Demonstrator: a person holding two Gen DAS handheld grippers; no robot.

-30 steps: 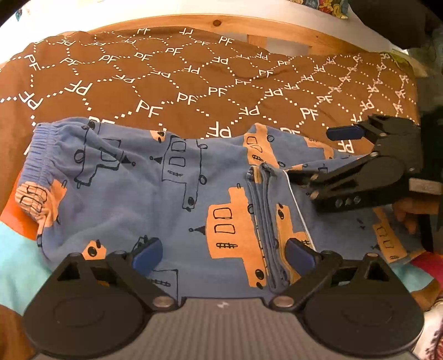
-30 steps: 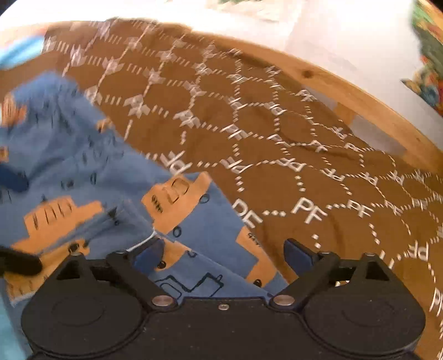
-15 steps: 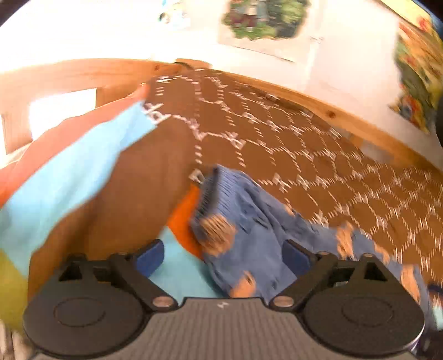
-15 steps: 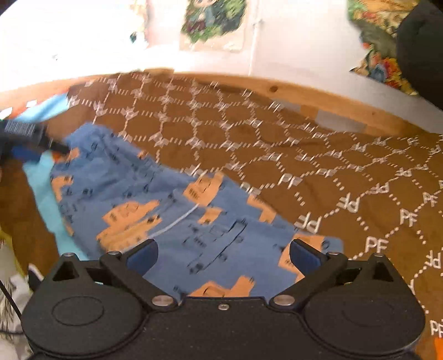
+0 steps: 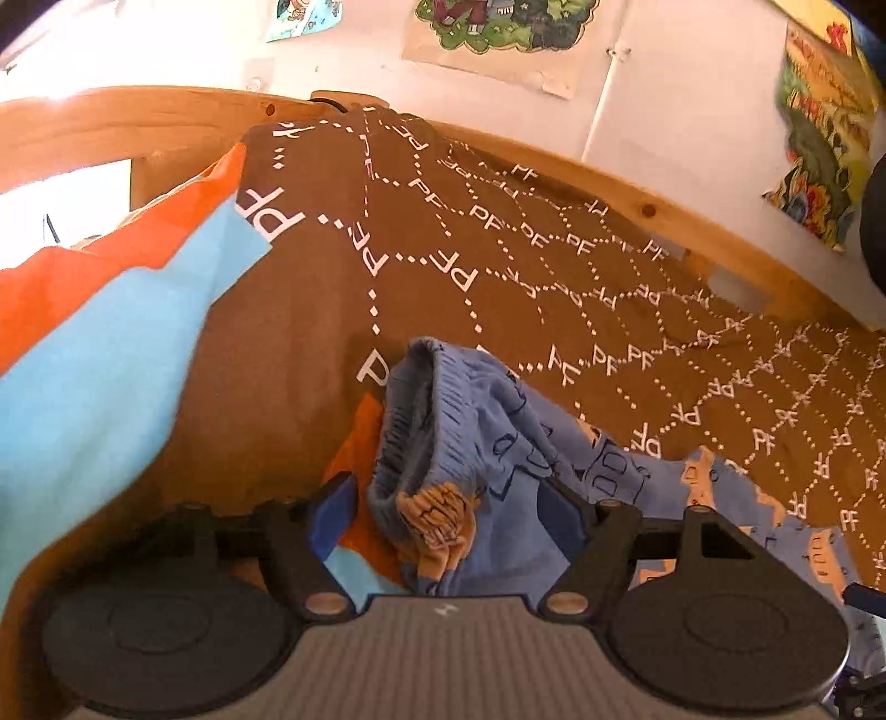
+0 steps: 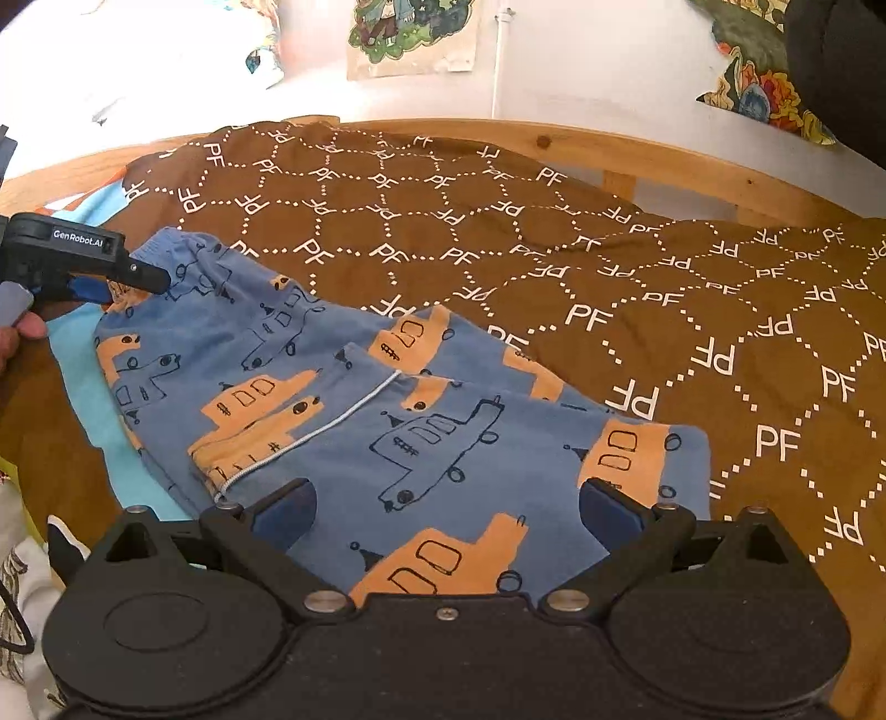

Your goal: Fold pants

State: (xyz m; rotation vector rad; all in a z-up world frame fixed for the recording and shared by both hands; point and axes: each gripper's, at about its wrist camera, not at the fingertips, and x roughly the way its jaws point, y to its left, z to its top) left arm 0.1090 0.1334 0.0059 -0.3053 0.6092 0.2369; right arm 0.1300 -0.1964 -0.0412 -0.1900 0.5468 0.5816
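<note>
Blue pants (image 6: pixel 343 387) with orange vehicle prints lie folded lengthwise on a brown cover (image 6: pixel 664 288). A white drawstring (image 6: pixel 332 426) crosses them. My left gripper (image 5: pixel 446 518) is at the waistband end (image 5: pixel 421 443), its jaws closing with the bunched waistband between them; the pads do not visibly press on it. The right wrist view shows that same left gripper (image 6: pixel 127 285) at the far left corner of the pants. At the leg end, my right gripper (image 6: pixel 446 512) is open wide, fingers on either side of the fabric and not gripping it.
A wooden bed frame (image 6: pixel 664 160) runs along the far edge, with a white wall and posters (image 6: pixel 412 33) behind. An orange and light blue sheet (image 5: pixel 99 343) lies left of the pants. A person's fingers (image 6: pixel 25 329) hold the left gripper.
The left gripper has swung from the middle of the pants to the waistband end, and its jaws have narrowed. The right gripper has pulled back to the leg end and opened wider.
</note>
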